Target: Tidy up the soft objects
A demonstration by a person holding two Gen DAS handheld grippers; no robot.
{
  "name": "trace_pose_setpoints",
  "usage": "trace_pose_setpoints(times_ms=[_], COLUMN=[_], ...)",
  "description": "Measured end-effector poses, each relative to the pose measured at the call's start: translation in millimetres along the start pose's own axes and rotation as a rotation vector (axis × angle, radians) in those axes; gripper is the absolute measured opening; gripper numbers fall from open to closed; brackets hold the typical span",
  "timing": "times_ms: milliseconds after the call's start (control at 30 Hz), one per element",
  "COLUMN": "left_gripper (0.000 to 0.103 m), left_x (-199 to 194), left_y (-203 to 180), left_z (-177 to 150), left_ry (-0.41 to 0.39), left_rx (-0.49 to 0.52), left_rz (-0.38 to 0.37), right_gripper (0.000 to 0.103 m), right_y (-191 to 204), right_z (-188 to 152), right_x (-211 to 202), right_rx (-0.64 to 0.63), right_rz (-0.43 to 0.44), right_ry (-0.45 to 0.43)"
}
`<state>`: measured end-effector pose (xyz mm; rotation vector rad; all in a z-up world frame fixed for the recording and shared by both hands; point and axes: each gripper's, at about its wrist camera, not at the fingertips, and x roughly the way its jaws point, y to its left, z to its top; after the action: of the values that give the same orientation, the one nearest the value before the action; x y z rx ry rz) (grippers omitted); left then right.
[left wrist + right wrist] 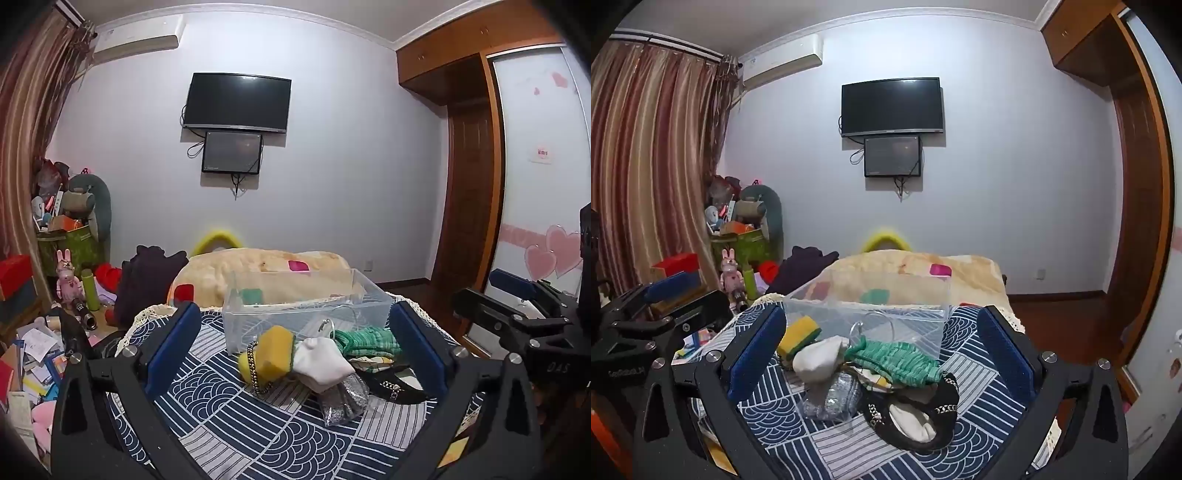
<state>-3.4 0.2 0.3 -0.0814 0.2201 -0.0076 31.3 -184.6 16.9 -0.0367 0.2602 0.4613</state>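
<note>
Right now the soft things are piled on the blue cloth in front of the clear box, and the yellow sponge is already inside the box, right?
Not quite. The yellow sponge is outside the clear box, lying in the pile on the blue cloth beside the white sock. The left wrist view shows it. The rest is right.
</note>
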Motion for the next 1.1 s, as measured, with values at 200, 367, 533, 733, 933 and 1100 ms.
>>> trace_pose_setpoints(times_ms=[200,367,533,733,933,1100], left_gripper=[0.103,0.103,0.103,0.103,0.103,0.103], left_x=[1.4,1.5,1.5,0.6,-0.4,-0.9], left_y=[0.1,0.5,-0.3,-0.2,0.2,0.3], left_z=[0.2,-0.5,0.1,1.1,1.2,1.3], left_ry=[0.003,-0.001,-0.002,-0.004,-0.004,-0.005], left_rx=[-0.002,-0.001,-0.001,-0.001,0.0,-0.002], left_rz=[0.005,0.006,0.006,0.006,0.005,0.005], right_gripper=[0.103,0.103,0.103,0.103,0.103,0.103], right_y=[-0.7,-0.9,-0.8,1.4,1.4,1.9], right_z=[0.2,0.5,0.4,-0.5,-1.0,-1.8], right_x=[-0.5,-0.8,-1.7,-2.3,-2.0,-2.2], right_rx=[0.004,0.006,0.005,0.003,0.005,0.006], right_rz=[0.002,0.003,0.006,0.008,0.011,0.012], right_ry=[-0.003,-0.003,-0.004,-0.004,-0.003,-0.003])
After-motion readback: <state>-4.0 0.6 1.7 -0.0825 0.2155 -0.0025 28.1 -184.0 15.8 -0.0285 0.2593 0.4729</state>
